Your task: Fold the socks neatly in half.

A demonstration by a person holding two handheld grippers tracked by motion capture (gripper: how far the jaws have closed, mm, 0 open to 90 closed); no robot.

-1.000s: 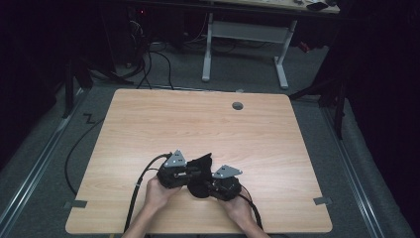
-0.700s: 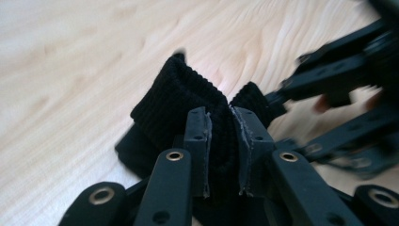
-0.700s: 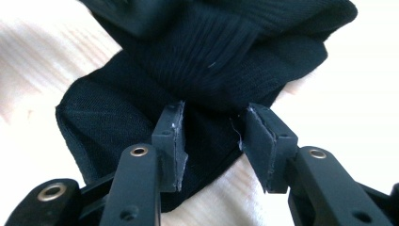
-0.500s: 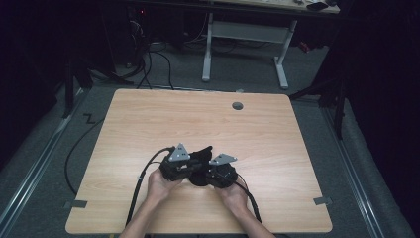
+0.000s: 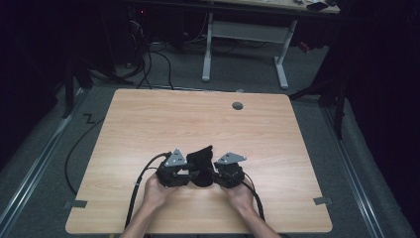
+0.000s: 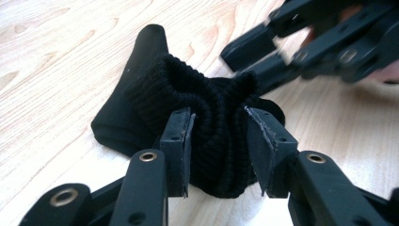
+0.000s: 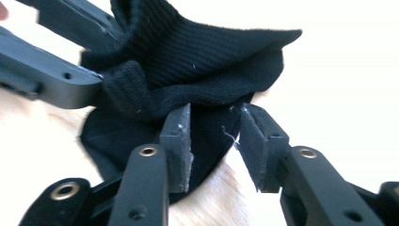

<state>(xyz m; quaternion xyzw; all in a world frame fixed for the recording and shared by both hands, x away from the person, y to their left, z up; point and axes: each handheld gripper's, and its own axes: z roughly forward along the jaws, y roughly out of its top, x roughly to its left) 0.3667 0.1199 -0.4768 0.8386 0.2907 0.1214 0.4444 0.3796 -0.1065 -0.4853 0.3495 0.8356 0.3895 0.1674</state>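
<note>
Sock: black, bunched up, lies on the bench near the front edge, right betw. the two grippers. Its long way runs from the scrunched cuff near the hands up to a flat end that points away from the person. Both hands are about as close to it, one on each side.

Left gripper: comes at the sock from the left. Its fingers have just been opening. They now stand partly apart w/ a fold of ribbed cuff betw. them; the cloth looks to brush the pads, no clear squeeze.

Right gripper: comes in from the right. Its fingers have just been closing and are partly apart, w/ the sock's edge betw. them; a gap shows by the right pad, so not clamped yet.

Next, I think, each side has to pinch the cuff edge.
</note>
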